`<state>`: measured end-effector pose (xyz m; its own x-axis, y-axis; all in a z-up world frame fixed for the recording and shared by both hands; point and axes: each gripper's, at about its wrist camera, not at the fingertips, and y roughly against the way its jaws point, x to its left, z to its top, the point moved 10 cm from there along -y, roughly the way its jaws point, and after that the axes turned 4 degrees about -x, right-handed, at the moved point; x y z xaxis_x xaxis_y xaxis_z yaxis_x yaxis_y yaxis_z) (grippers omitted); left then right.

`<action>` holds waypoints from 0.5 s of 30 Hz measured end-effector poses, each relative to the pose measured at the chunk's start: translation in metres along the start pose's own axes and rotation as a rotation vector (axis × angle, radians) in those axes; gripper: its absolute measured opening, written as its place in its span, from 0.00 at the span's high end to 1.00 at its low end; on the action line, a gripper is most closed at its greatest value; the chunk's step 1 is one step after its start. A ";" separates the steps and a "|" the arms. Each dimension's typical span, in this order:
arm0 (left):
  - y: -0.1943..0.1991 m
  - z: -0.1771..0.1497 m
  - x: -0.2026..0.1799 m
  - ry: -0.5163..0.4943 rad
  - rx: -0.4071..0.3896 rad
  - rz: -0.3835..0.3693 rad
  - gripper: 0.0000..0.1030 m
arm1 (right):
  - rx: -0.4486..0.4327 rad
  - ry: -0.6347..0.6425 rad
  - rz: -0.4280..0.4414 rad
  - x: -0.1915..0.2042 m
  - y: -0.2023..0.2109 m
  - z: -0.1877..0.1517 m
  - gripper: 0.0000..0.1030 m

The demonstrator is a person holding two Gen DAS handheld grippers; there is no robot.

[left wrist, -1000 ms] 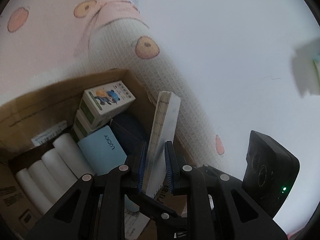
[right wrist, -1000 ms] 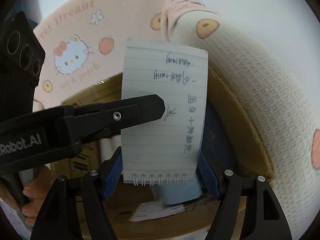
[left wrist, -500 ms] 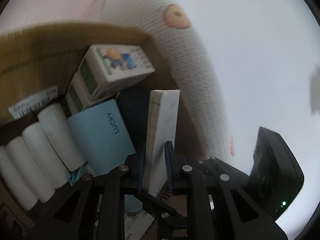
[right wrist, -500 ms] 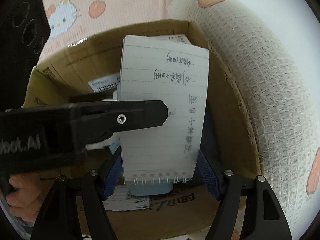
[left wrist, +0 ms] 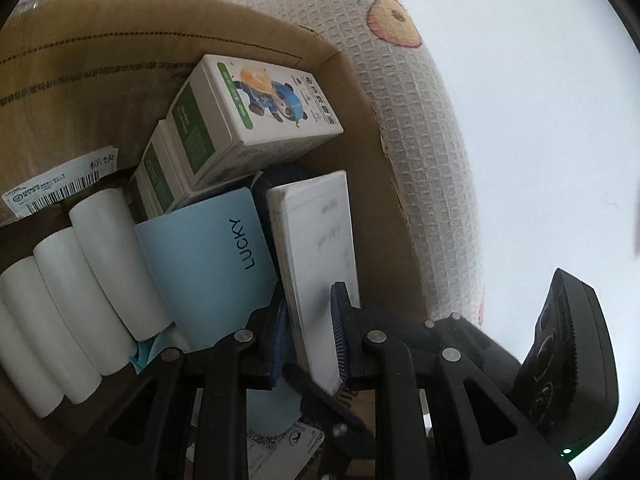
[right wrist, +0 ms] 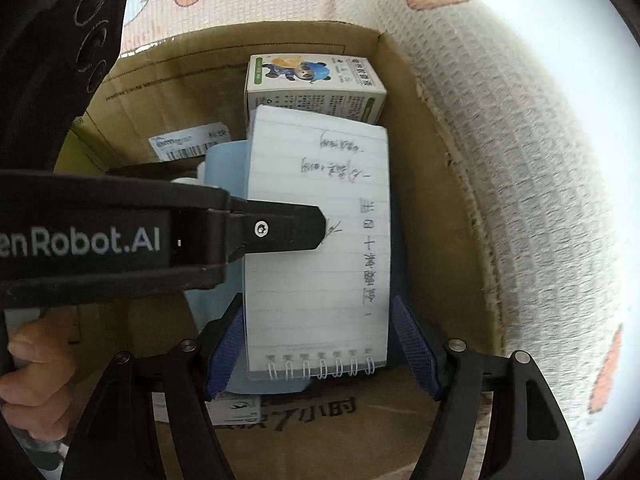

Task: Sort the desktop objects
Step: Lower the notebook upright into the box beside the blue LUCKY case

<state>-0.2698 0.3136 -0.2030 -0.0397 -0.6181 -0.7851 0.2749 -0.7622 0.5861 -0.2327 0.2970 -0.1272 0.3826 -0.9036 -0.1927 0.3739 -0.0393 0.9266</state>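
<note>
Already the cardboard box (left wrist: 352, 128) is holding white rolls (left wrist: 76, 280), green-and-white cartons (left wrist: 256, 108) and a light blue "LUCKY" book (left wrist: 208, 264). Now the spiral notepad (right wrist: 320, 240) is standing inside the box, beside that book. The left gripper (left wrist: 310, 336), jaws just loosening, is pinching its faces; the right gripper (right wrist: 320, 356), jaws wide, is bracketing its spiral end, contact unclear. Releasing seems left; nothing unsorted is showing.
</note>
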 end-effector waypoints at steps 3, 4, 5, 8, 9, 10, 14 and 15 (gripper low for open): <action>0.001 -0.003 0.000 -0.009 0.004 0.013 0.79 | 0.005 0.025 -0.054 -0.006 -0.001 -0.004 0.32; 0.001 -0.004 0.000 -0.011 0.005 0.013 0.79 | 0.006 0.024 -0.062 -0.008 -0.001 -0.005 0.32; 0.001 -0.005 -0.001 -0.010 0.006 0.010 0.79 | 0.005 0.016 -0.055 -0.009 -0.001 -0.007 0.32; 0.003 -0.005 -0.001 -0.004 -0.006 0.014 0.79 | 0.005 -0.015 -0.039 -0.016 -0.001 -0.010 0.32; 0.004 -0.004 -0.001 -0.003 -0.012 0.013 0.79 | 0.003 -0.018 -0.042 -0.018 -0.001 -0.011 0.33; 0.004 -0.004 -0.001 -0.004 -0.020 0.015 0.79 | -0.003 -0.022 -0.034 -0.018 0.000 -0.011 0.33; 0.001 -0.002 -0.003 -0.033 -0.012 0.029 0.81 | -0.027 -0.029 -0.020 -0.019 0.006 -0.012 0.33; -0.001 -0.002 -0.006 -0.040 -0.005 0.026 0.82 | -0.035 -0.038 -0.007 -0.019 0.008 -0.011 0.33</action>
<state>-0.2683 0.3182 -0.1995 -0.0708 -0.6453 -0.7607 0.2810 -0.7446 0.6055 -0.2276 0.3188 -0.1201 0.3479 -0.9188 -0.1864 0.4058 -0.0316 0.9134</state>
